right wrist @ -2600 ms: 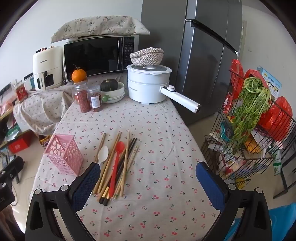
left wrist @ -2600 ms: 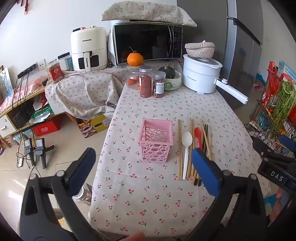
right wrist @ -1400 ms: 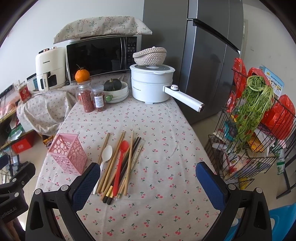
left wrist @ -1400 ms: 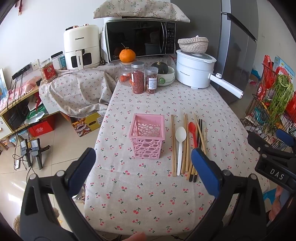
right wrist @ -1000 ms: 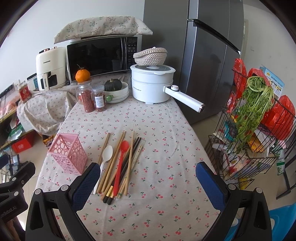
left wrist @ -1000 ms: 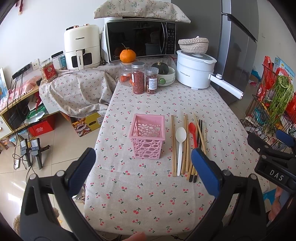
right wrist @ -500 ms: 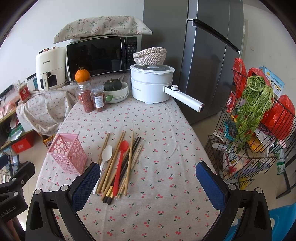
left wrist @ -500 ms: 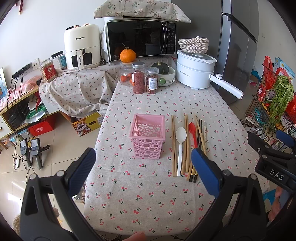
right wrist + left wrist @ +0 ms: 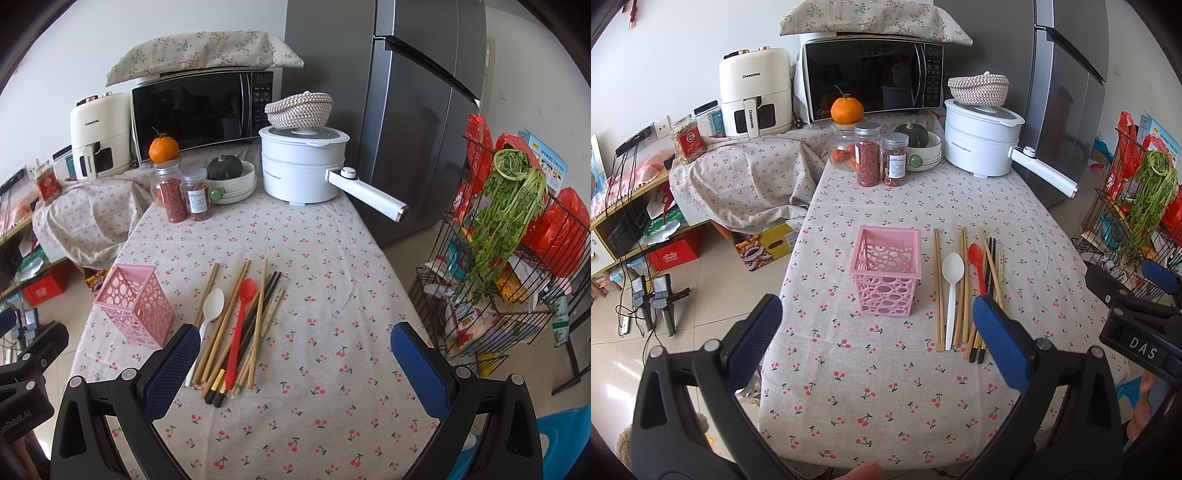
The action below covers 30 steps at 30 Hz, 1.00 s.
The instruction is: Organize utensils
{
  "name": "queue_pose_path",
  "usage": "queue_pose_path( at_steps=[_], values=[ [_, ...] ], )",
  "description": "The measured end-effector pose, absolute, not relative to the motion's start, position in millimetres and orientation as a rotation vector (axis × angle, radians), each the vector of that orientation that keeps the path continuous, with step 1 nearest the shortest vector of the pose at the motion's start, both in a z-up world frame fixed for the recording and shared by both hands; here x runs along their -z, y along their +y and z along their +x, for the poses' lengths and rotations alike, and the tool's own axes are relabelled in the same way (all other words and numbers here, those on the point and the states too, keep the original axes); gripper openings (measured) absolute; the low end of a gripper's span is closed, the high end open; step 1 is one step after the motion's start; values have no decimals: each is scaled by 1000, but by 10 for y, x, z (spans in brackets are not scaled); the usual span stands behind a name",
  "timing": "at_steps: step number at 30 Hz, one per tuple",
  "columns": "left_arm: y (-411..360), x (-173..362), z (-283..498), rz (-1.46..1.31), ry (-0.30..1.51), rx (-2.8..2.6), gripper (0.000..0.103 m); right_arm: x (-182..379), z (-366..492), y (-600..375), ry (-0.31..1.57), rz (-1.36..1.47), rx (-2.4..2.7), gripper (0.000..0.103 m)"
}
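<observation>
A pink perforated basket [image 9: 886, 273] [image 9: 135, 304] stands empty on the cherry-print tablecloth [image 9: 886, 387]. Right of it lies a row of utensils: wooden chopsticks [image 9: 937, 288] [image 9: 221, 325], a white spoon [image 9: 951, 280] [image 9: 210, 310], a red spoon [image 9: 977, 260] [image 9: 240, 321] and black chopsticks [image 9: 988, 266] [image 9: 255, 325]. My left gripper [image 9: 879, 343] hovers open above the table's near edge, in front of the basket. My right gripper [image 9: 295, 358] is open too, above the cloth just right of the utensils' near ends. Neither holds anything.
At the table's far end stand two spice jars [image 9: 881, 160], a bowl with a green squash [image 9: 918, 146] and a white electric pot [image 9: 979, 144] whose handle juts right. A microwave [image 9: 871, 79] and fridge [image 9: 413, 92] are behind. A wire rack with greens [image 9: 509, 236] stands right.
Both views pulled back slightly from the table early on; in the last second nothing has visibly moved.
</observation>
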<state>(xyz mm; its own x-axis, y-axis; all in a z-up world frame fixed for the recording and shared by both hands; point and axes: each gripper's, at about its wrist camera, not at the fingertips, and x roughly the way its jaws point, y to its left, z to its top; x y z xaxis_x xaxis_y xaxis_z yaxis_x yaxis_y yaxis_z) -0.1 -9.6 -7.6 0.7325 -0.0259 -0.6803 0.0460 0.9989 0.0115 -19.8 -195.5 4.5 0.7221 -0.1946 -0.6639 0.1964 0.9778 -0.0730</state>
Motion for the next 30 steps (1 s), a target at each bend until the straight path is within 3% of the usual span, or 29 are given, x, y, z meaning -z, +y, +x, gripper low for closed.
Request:
queue_pose_path(
  at_steps=[22,30],
  values=[
    [-116,153,11,58,708,36,102,40,-182,-2022,745,2,227,103],
    [-249,131,213,73,792,116,102,87,-12,-2177,757,3,216,103]
  ],
)
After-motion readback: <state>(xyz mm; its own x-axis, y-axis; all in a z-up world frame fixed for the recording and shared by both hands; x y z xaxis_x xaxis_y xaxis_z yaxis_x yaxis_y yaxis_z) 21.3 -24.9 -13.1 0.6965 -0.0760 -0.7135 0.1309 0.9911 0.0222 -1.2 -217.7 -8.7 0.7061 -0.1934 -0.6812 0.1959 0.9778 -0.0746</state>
